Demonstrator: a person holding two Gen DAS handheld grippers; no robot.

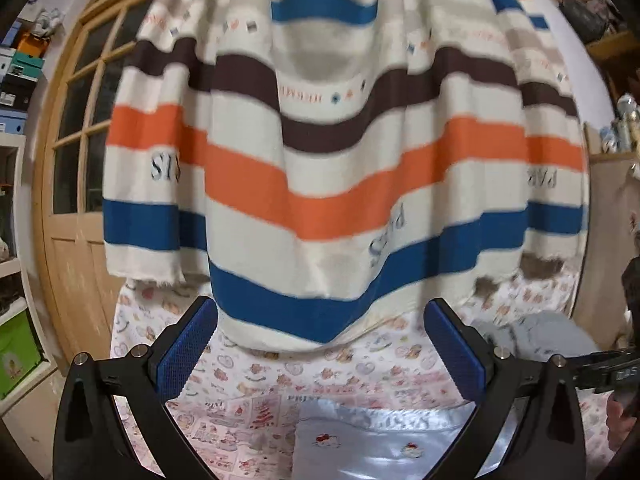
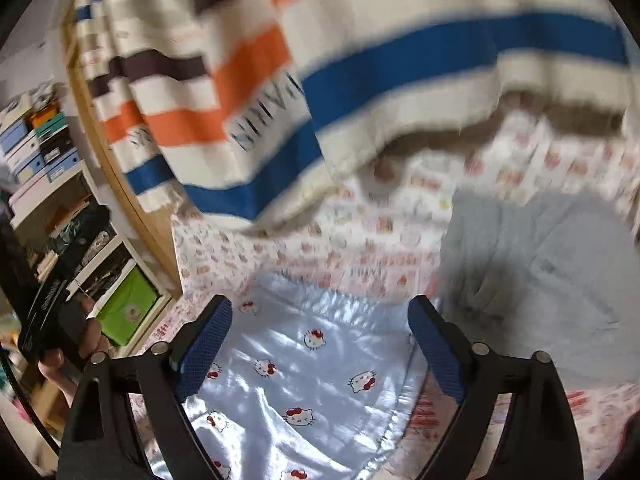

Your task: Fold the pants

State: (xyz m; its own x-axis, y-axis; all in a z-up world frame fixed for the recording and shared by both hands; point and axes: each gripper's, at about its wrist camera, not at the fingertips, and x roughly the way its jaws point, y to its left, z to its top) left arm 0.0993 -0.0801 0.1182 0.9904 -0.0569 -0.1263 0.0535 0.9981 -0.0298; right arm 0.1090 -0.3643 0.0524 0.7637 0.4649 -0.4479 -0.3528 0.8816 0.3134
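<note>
Satin, pale blue and glossy with small cat-face prints, marks the pants (image 1: 384,436), which lie crumpled at the bottom of the left wrist view on a bed sheet (image 1: 256,376) of white cotton printed with pink cartoons. The left gripper (image 1: 320,344) hovers above them with its fingers spread wide and holding nothing, their blue pads (image 1: 188,356) finely dimpled. Behind hangs a thick striped blanket (image 1: 320,140) in cream, orange, brown and blue, its frayed lower edge resting on the sheet; a wooden glazed door (image 1: 76,128) stands to the left. In the right wrist view, blurred, the right gripper (image 2: 320,348) is likewise released and empty over the pants (image 2: 304,392), whose rounded hem curves near the right finger. A soft grey garment (image 2: 536,280) lies just beside them, with bare sheet between it and the blanket.
</note>
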